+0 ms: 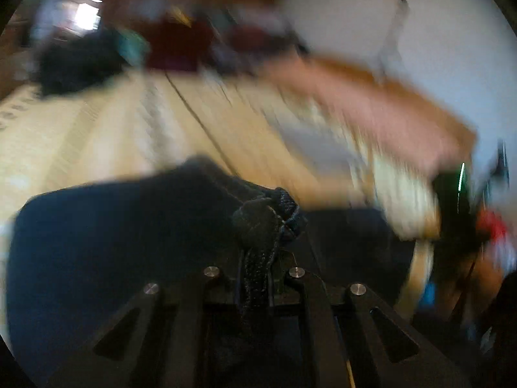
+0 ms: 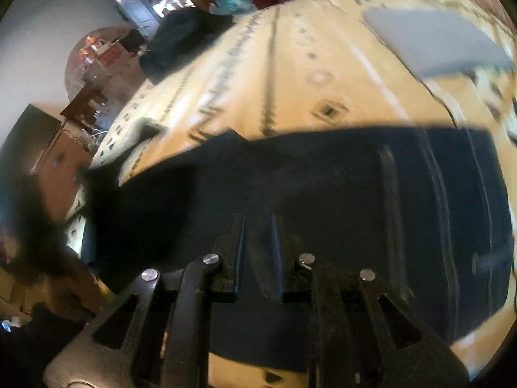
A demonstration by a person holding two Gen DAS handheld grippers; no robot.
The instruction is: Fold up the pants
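The dark navy pants (image 1: 97,242) lie on a cream patterned bed cover (image 1: 97,129). In the left wrist view, which is blurred by motion, my left gripper (image 1: 261,226) is shut on a bunched edge of the pants, and cloth wraps over its fingertips. In the right wrist view the pants (image 2: 355,194) spread wide across the bed cover (image 2: 290,80). My right gripper (image 2: 257,226) is closed narrowly, with a fold of the dark fabric pinched between its fingers. The other gripper shows in neither view.
A flat grey folded item (image 2: 436,42) lies farther up the bed. A dark heap of clothes (image 2: 181,38) sits at the bed's far end, next to teal and maroon things (image 1: 177,45). The bed's edge drops to cluttered furniture (image 2: 80,103) on the left.
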